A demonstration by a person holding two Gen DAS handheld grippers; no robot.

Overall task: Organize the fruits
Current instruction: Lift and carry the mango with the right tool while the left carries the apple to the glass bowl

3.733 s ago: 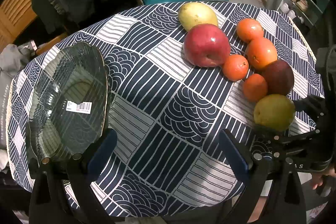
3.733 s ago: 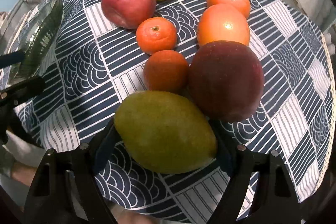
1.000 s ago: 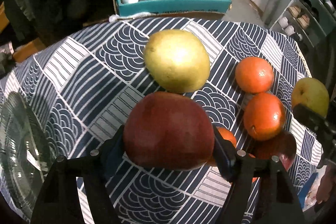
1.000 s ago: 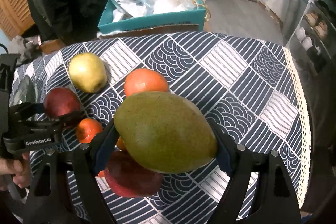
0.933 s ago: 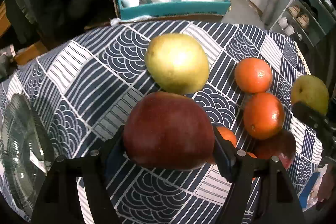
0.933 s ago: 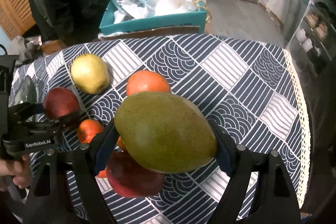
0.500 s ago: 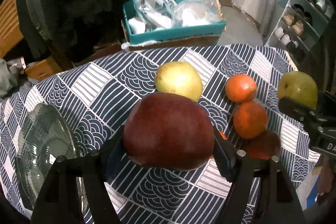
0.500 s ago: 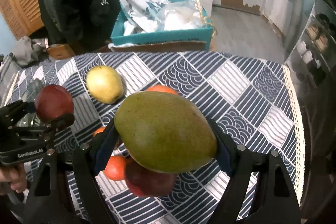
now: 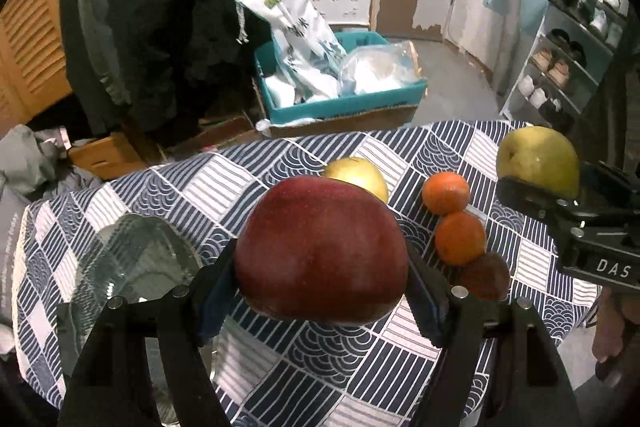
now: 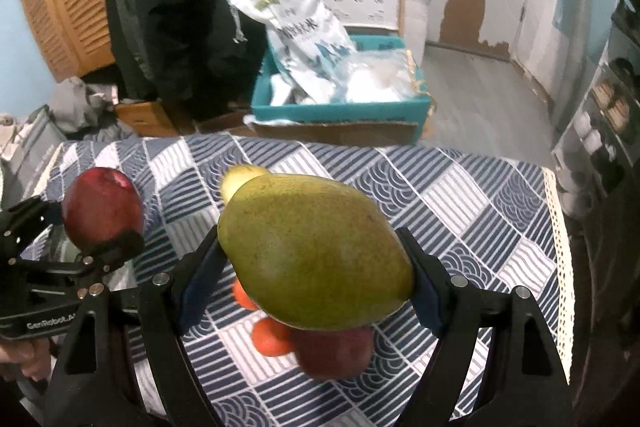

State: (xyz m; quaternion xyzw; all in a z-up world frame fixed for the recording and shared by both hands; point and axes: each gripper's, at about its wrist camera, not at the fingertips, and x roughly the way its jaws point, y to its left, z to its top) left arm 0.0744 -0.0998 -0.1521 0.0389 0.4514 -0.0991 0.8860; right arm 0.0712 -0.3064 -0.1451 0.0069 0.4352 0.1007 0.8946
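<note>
My left gripper [image 9: 320, 287] is shut on a big red apple [image 9: 320, 251] and holds it in the air above the patterned tablecloth [image 9: 240, 187]. A clear glass plate [image 9: 132, 267] lies below it to the left. My right gripper [image 10: 316, 287] is shut on a green mango [image 10: 316, 251], also lifted off the table. On the cloth remain a yellow pear [image 9: 356, 179], two oranges [image 9: 446, 193] [image 9: 460, 237] and a dark red fruit [image 9: 484, 275]. The right wrist view shows the left gripper's apple [image 10: 102, 211] at the left, level with the mango.
Beyond the table's far edge a teal box [image 9: 340, 107] holds white bags. A person in dark clothes [image 9: 160, 7] stands behind it at the left. A shoe rack [image 9: 576, 47] lines the right wall. A lace hem [image 10: 556, 227] marks the table's right edge.
Both grippers have risen with their fruit, and the table and remaining fruit look smaller and farther below. Both views have tilted up, showing more of the room.
</note>
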